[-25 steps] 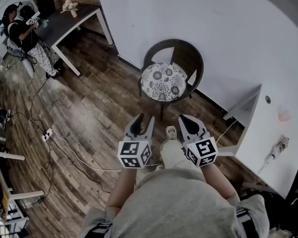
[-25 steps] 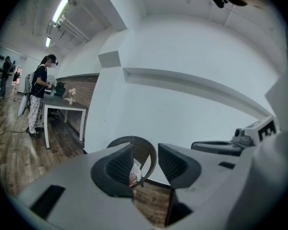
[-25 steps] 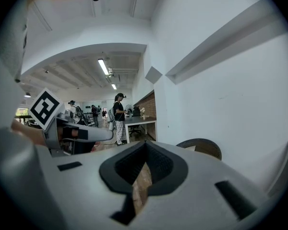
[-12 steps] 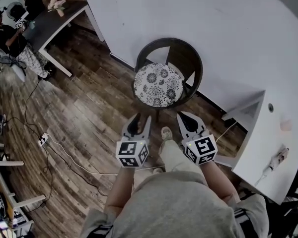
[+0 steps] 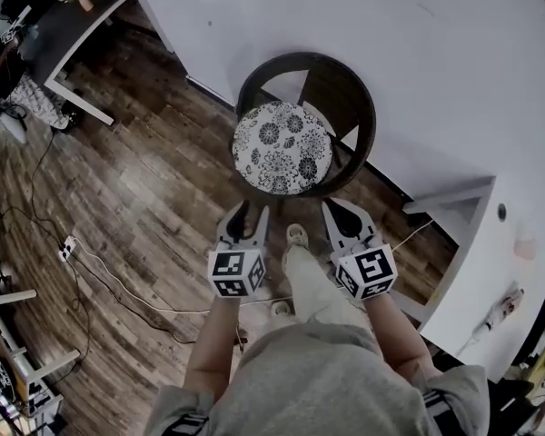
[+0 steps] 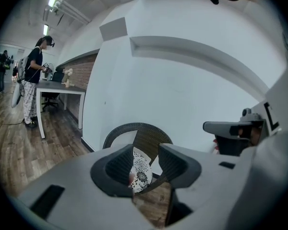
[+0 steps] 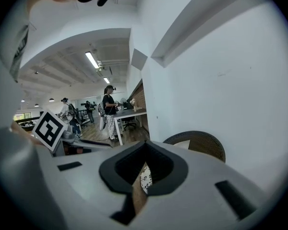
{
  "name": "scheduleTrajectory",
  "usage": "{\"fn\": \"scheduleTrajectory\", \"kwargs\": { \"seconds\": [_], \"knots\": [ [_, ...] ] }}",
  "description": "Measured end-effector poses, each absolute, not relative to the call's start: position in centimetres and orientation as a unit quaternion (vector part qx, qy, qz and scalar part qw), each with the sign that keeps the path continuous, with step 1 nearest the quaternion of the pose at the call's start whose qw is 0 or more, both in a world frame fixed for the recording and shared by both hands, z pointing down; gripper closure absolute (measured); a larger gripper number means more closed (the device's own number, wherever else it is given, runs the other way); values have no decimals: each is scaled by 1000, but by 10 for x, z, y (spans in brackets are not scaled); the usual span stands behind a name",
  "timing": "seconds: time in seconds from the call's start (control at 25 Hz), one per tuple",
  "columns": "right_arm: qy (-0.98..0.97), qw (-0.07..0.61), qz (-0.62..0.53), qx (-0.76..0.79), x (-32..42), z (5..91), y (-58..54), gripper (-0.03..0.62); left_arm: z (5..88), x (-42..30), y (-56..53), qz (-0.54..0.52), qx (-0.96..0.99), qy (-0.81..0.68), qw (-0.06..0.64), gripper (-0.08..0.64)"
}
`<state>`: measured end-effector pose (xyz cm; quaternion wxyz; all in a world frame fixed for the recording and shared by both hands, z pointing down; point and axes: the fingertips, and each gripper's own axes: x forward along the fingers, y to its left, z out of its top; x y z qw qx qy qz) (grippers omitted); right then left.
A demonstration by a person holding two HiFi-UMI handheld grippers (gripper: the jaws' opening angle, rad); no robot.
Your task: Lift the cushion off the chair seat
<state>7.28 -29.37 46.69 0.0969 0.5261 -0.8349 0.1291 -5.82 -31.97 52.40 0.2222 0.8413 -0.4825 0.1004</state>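
This is the approach step: nothing has touched the cushion yet. The round floral cushion lies flat on the seat of the dark wicker chair, which stands against the white wall.

Both tools hover over the wooden floor, short of the chair's front edge. The left hand-held gripper has its jaws apart and empty, and the cushion shows through the gap in its own view. The right hand-held gripper appears to have its jaw tips together, leaving only a narrow slit below them, and it grips nothing.

As I judge it, the next move is to carry both forward and down to the cushion's near rim. The right one should open first, then each should pinch the soft edge before raising it level.
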Motion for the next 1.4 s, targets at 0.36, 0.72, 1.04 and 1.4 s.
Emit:
{"fn": "scheduleTrajectory", "kwargs": {
  "seconds": [0.36, 0.72, 1.04, 1.4],
  "knots": [
    [-834, 113, 160, 516, 73, 516, -336, 598, 609, -49, -362, 150, 830, -475, 253, 396],
    [-838, 130, 185, 497, 73, 570, -364, 598, 701, -41, -388, 199, 808, -473, 288, 394],
    [-841, 141, 208, 479, 76, 617, -377, 598, 784, -37, -399, 248, 782, -475, 317, 394],
    [-838, 146, 238, 469, 80, 662, -387, 597, 861, -35, -407, 306, 763, -467, 324, 394]
  ]
}}
